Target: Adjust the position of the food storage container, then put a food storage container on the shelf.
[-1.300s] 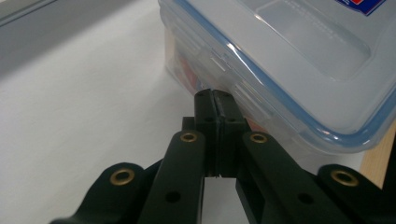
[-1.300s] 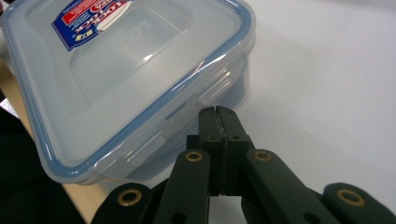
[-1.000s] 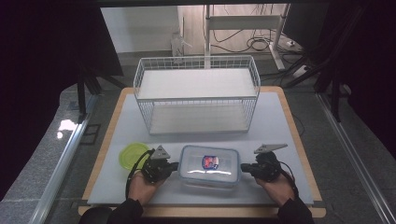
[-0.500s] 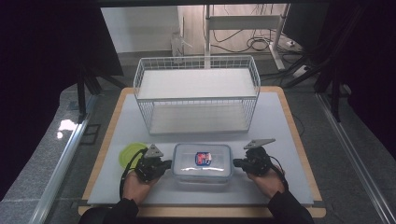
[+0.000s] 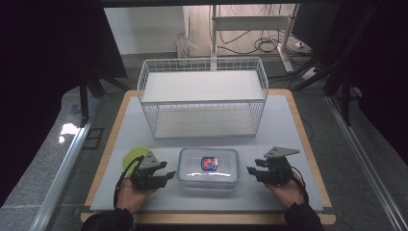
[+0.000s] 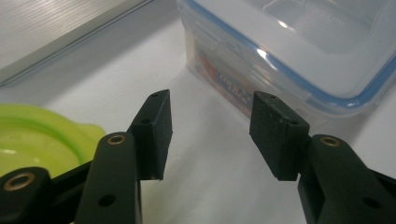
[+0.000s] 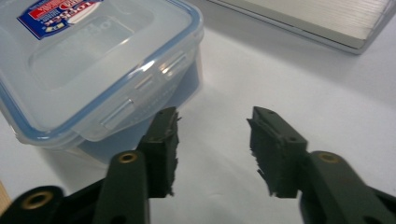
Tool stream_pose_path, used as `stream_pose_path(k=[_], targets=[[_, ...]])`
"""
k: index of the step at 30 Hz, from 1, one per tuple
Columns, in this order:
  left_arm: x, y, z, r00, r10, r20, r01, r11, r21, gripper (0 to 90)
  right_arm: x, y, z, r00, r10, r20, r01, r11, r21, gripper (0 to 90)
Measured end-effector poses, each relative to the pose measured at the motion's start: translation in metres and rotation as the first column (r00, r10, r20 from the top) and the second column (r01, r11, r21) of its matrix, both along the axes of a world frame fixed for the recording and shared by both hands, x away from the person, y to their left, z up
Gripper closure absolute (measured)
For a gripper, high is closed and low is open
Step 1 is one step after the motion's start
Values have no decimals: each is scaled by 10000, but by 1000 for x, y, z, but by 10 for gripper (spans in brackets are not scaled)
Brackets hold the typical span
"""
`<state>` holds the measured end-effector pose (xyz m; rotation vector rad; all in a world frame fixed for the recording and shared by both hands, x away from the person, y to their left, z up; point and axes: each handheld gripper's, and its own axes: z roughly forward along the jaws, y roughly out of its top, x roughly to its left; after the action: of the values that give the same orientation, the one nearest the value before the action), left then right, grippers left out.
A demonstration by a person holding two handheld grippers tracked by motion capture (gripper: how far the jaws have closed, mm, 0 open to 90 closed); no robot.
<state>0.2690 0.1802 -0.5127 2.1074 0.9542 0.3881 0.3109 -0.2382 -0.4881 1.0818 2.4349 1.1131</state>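
Observation:
A clear plastic lunch box with a blue-sealed lid and a red-and-blue label lies on the white mat near the table's front edge. My left gripper sits just left of the lunch box, apart from it; its jaws have just been opening and nothing is between them. My right gripper sits just right of the lunch box, a small gap away. Its jaws have also just been opening and stand apart over bare mat.
A white wire basket stands behind the box at mid-table. A lime-green dish lies beside my left hand, also seen at the left gripper view's edge. The wooden table edge frames the mat.
Both grippers sat against the box's short ends with jaws shut; now both have drawn outward from it and opened. The box has shifted slightly.

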Motion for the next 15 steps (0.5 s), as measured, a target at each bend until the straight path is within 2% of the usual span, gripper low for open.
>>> stream_pose_path(k=[6,9,15], targets=[[-3,4,3,9998,132,121,-131,9998,-143,417,3,-3,-1,9999,-119,46,118,9998,169,388],[-5,8,6,9997,211,77,-206,9983,-549,402,3,-3,-1,9998,-154,94,153,9998,151,350],[-9,14,15,9994,337,-62,-341,9941,-1026,398,2,-3,-1,9999,-62,91,61,9999,130,304]])
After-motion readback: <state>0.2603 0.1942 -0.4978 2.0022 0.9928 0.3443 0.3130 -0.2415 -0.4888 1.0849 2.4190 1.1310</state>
